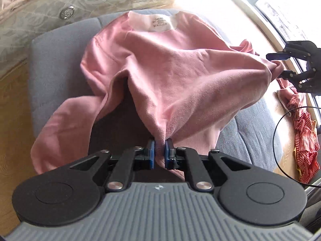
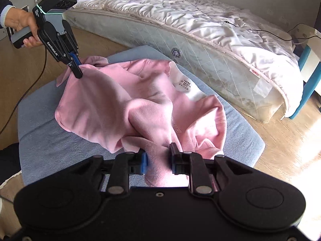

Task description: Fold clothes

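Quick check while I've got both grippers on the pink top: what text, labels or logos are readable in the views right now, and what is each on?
"140/80": printed neck label inside the pink top; the smaller lines under it are too blurred to read.
"GenRobot.AI": side of the left gripper, seen in the right wrist view.
Red tag on the mattress edge: too small to read.
Round emblem on the mattress side: unreadable.

The left gripper (image 1: 159, 152) at lower centre clamps a fold of the pink sweatshirt (image 1: 160, 66). The garment lies on a grey cushion (image 1: 52, 64). At right edge, the right gripper (image 1: 277, 67) pinches its far corner. Striped red fabric (image 1: 305, 140) lies lower right.
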The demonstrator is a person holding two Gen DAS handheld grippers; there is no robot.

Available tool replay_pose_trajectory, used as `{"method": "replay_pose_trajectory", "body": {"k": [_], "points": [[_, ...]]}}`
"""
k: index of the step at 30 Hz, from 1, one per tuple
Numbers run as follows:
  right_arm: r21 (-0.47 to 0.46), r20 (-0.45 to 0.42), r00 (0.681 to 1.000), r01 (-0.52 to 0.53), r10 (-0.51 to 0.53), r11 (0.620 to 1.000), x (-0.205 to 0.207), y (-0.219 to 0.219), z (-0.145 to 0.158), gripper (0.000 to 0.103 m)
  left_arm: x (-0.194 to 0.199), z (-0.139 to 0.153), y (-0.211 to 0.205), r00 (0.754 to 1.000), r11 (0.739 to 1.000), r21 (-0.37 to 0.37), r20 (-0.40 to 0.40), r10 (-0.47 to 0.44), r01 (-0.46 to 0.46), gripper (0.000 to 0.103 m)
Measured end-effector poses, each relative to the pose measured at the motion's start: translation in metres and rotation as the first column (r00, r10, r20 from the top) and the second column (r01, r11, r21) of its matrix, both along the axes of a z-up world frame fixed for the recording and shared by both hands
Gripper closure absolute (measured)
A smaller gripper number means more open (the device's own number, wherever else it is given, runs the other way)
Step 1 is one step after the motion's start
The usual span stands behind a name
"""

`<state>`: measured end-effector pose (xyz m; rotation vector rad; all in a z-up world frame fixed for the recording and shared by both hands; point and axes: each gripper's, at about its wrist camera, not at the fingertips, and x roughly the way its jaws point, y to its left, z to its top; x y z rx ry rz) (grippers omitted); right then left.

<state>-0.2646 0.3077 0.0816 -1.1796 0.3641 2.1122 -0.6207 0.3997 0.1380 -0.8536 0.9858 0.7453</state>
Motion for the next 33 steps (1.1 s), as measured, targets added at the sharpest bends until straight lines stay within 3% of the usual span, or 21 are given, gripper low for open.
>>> {"method": "replay_pose_trajectory", "body": {"k": [3, 7, 9, 11, 13, 15, 17, 18, 19, 21, 28, 30, 33], "points": [[-0.002, 0.025, 0.999, 0.034, -0.034, 0.999, -0.001, -0.003, -0.007, 0.052, -0.013, -0.014, -0.005, 0.998, 1.0, 0.009, -0.063, 0.03, -0.029, 0.089], [-0.074, 0.024, 0.994, 0.112, -0.11, 0.991, 0.01, -0.005, -0.019, 0.053, -0.035, -0.017, 0.002, 0.991, 0.993, 0.029, -0.072, 0.112, -0.11, 0.083], [-0.124, 0.011, 0.988, 0.155, -0.155, 0.98, 0.018, -0.005, -0.025, 0.053, -0.039, -0.017, 0.002, 0.987, 0.991, 0.064, -0.107, 0.121, -0.115, 0.082], [-0.133, 0.042, 0.983, 0.181, -0.177, 0.974, 0.023, -0.007, -0.034, 0.053, -0.042, -0.019, 0.0, 0.986, 0.993, 0.053, -0.124, 0.114, -0.108, 0.079], [-0.168, 0.067, 0.979, 0.201, -0.192, 0.965, 0.027, -0.008, -0.043, 0.053, -0.043, -0.024, -0.004, 0.992, 0.996, -0.016, -0.083, 0.092, -0.093, 0.077], [-0.268, 0.039, 0.978, 0.207, -0.204, 0.941, 0.029, -0.007, -0.054, 0.052, -0.039, -0.027, -0.014, 0.998, 0.995, -0.075, -0.021, 0.058, -0.059, 0.077], [-0.332, 0.0, 0.981, 0.184, -0.195, 0.925, 0.023, -0.006, -0.06, 0.052, -0.029, -0.028, -0.024, 1.0, 0.995, -0.101, 0.017, 0.018, -0.016, 0.076], [-0.357, -0.021, 0.981, 0.171, -0.191, 0.918, 0.018, -0.006, -0.062, 0.053, -0.022, -0.027, -0.029, 0.999, 0.995, -0.103, 0.032, -0.01, 0.014, 0.069], [-0.355, -0.053, 0.981, 0.156, -0.186, 0.922, 0.013, -0.005, -0.06, 0.054, -0.016, -0.027, -0.032, 0.998, 0.993, -0.109, 0.052, -0.04, 0.045, 0.061], [-0.328, -0.115, 0.977, 0.132, -0.178, 0.935, 0.004, 0.001, -0.051, 0.055, -0.003, -0.027, -0.038, 0.992, 0.987, -0.125, 0.091, -0.092, 0.103, 0.054], [-0.105, -0.241, 0.949, 0.182, -0.202, 0.978, -0.024, 0.047, -0.036, 0.054, 0.017, -0.032, -0.043, 0.985, 0.974, -0.158, 0.073, -0.154, 0.164, 0.054], [-0.122, -0.258, 0.936, 0.214, -0.239, 0.969, -0.021, 0.061, -0.03, 0.051, 0.015, -0.036, -0.042, 0.987, 0.975, -0.16, 0.052, -0.15, 0.157, 0.054], [-0.181, -0.21, 0.949, 0.199, -0.235, 0.963, -0.014, 0.069, -0.018, 0.047, 0.008, -0.044, -0.044, 0.989, 0.974, -0.177, 0.023, -0.143, 0.145, 0.054]]}}
